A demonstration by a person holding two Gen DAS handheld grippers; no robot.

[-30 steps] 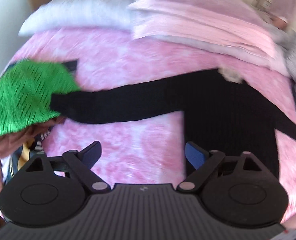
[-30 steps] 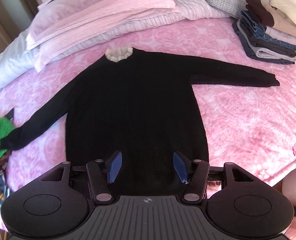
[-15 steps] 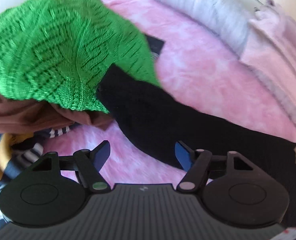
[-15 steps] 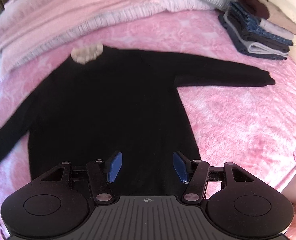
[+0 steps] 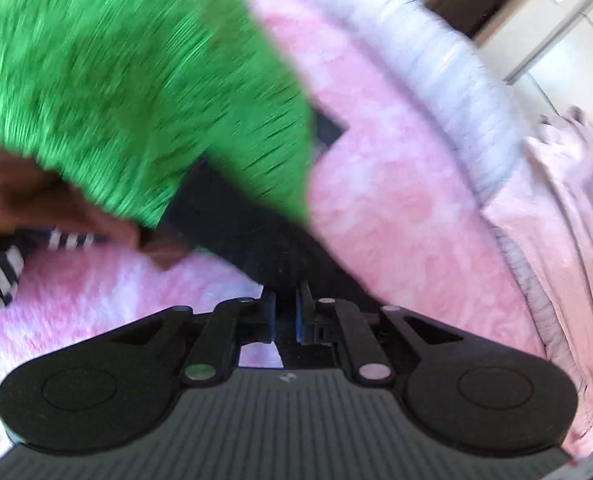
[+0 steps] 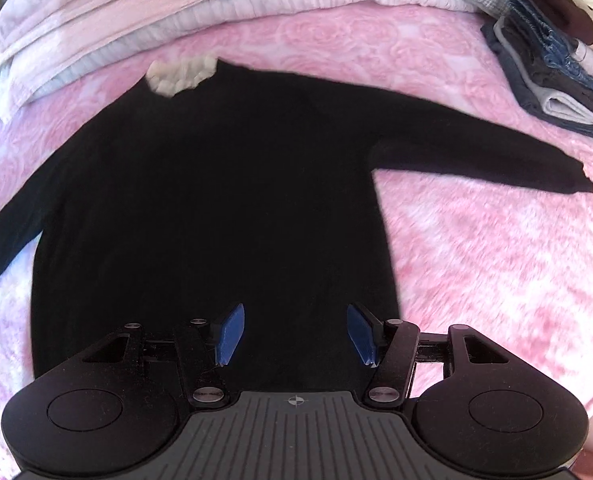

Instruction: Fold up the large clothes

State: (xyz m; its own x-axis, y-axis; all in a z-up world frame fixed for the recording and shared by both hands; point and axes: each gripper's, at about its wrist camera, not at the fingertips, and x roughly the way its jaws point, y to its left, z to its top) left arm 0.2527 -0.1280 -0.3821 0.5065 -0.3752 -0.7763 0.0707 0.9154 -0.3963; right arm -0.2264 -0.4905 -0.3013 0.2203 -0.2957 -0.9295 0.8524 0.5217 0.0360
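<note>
A black long-sleeved sweater (image 6: 216,208) with a cream collar (image 6: 182,72) lies flat on the pink bedspread (image 6: 476,248), sleeves spread out. My right gripper (image 6: 292,334) hovers open over the sweater's lower hem, nothing between its blue pads. In the left wrist view, my left gripper (image 5: 285,316) is shut on the sweater's left sleeve (image 5: 248,236), close to its cuff. The cuff end runs under a green knit garment (image 5: 136,80). The left wrist view is blurred by motion.
A pile of unfolded clothes, brown (image 5: 28,196) and striped (image 5: 0,272), lies under the green knit at the left. Folded clothes (image 6: 556,72) are stacked at the far right. Pink and white bedding (image 6: 156,12) is heaped along the back of the bed.
My left gripper moved in along the left sleeve toward the cuff and closed on it. My right gripper drifted slightly closer to the sweater and stayed open.
</note>
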